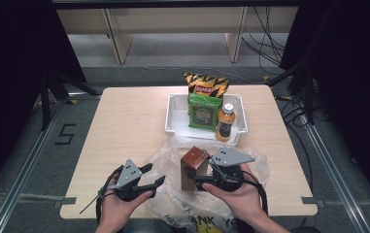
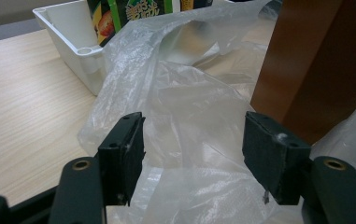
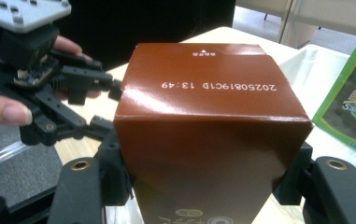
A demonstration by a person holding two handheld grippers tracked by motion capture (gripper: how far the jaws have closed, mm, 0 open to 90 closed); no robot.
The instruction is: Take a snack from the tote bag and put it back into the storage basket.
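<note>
A brown carton [image 1: 193,166] stands upright on a clear plastic bag [image 1: 170,156] near the table's front edge. My right gripper [image 1: 193,177] is shut on the carton's lower part from the right. In the right gripper view the carton [image 3: 208,130] sits between both jaws of that gripper [image 3: 208,184], its printed top facing the camera. My left gripper [image 1: 153,175] hovers open at the bag's left edge, pointing toward the carton. In the left gripper view loose bag film [image 2: 189,98] lies between the spread jaws of the left gripper [image 2: 192,154], not pinched, and the carton [image 2: 316,65] rises at the right.
A white tray [image 1: 174,121] at the table's far middle holds an orange-black snack bag [image 1: 206,85], a green packet [image 1: 204,112] and an orange-drink bottle [image 1: 225,122]. Bare wood table [image 1: 124,126] spreads to the left. The tray corner [image 2: 73,42] is close behind the bag.
</note>
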